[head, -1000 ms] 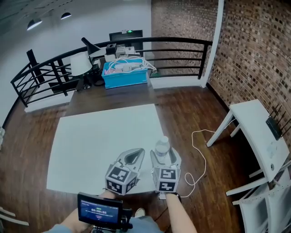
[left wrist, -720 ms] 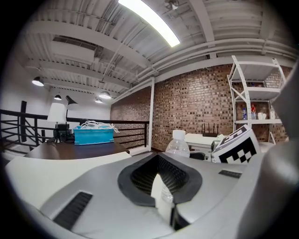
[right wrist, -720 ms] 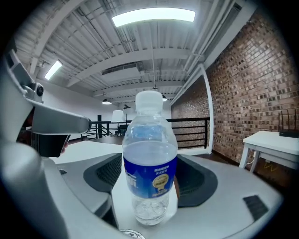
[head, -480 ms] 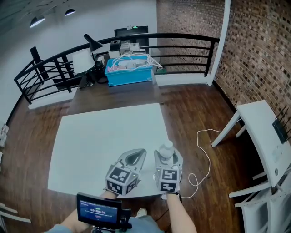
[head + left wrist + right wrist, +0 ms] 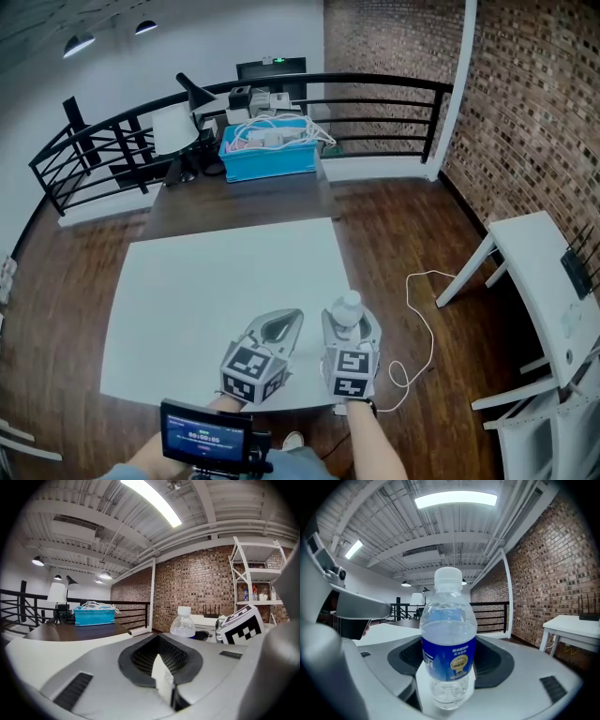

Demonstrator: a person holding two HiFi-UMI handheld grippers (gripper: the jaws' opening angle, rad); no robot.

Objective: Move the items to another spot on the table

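A clear water bottle (image 5: 347, 307) with a white cap and blue label stands upright near the front right corner of the white table (image 5: 206, 281). My right gripper (image 5: 349, 325) is shut on it, one jaw against each side. In the right gripper view the bottle (image 5: 448, 641) fills the middle, its base low between the black pads (image 5: 494, 663). My left gripper (image 5: 279, 326) rests just left of it with its jaws together and nothing in them. From the left gripper view (image 5: 161, 667) the bottle (image 5: 183, 623) and the right gripper's marker cube (image 5: 241, 625) show to the right.
A dark wooden table at the back carries a blue bin (image 5: 270, 152) of cables and a white lamp (image 5: 171, 127). A black railing (image 5: 375, 89) runs behind it. A white side table (image 5: 544, 272) stands at the right, and a white cable (image 5: 419, 319) lies on the wooden floor.
The right gripper's jaws have drawn in against the bottle. The left gripper has stayed where it was, and the head view has shifted slightly.
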